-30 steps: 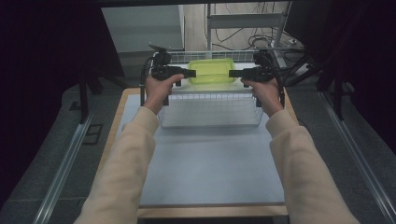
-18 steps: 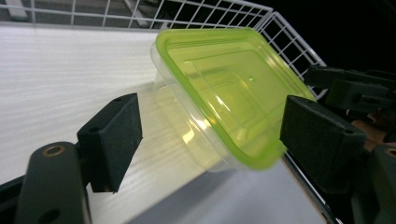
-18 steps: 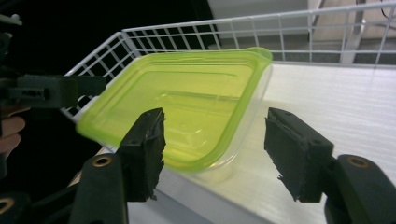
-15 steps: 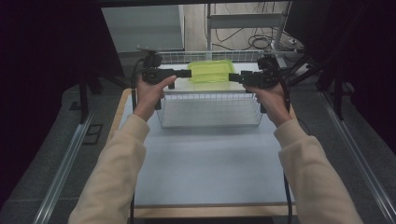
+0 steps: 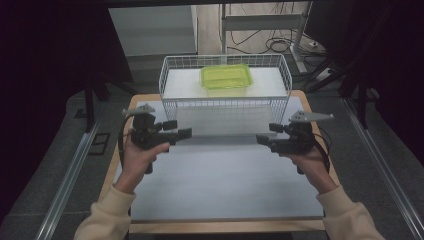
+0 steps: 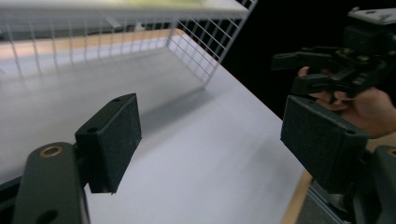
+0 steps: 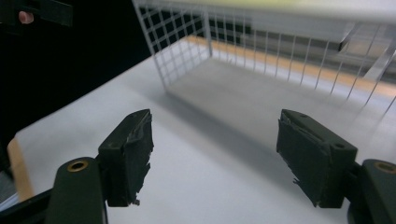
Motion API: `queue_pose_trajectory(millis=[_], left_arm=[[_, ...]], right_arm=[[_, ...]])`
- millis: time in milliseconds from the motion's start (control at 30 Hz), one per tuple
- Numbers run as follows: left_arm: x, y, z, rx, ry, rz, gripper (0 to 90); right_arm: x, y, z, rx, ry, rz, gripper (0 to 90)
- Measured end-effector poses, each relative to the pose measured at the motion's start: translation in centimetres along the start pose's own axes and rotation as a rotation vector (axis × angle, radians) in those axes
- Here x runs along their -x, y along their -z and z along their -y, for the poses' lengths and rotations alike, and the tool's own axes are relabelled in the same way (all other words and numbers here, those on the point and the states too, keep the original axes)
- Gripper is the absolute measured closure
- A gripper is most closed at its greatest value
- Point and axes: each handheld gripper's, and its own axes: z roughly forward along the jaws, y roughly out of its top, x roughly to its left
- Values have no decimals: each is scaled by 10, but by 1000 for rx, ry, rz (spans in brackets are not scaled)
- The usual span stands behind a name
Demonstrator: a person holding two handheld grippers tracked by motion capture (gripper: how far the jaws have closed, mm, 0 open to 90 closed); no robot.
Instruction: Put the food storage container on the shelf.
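One white wire basket (image 5: 225, 102) sat at the table (image 5: 220, 185) far edge, one green container (image 5: 226, 76) inside it. Wide bare surface lay in front. Left gripper (image 5: 181, 134) and right gripper (image 5: 262, 139) hovered level, facing inward, well apart, both released and empty.

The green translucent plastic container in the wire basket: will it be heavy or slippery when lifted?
The green translucent plastic container looks thin-walled and seems empty, so probably light. Its glossy surface may slip between fingers. Being shallow and flat, it should slide in the white wire basket rather than tip.
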Motion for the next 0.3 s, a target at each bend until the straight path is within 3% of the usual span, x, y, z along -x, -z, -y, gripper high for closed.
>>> queue_pose_trajectory(millis=[100,300], left_arm=[[-1,-3,22,-23,-6,-18,201],[-2,-9,34,-45,-25,-31,201]], right_arm=[[1,4,24,-11,-10,-2,264],[1,4,33,-10,-12,-6,243]])
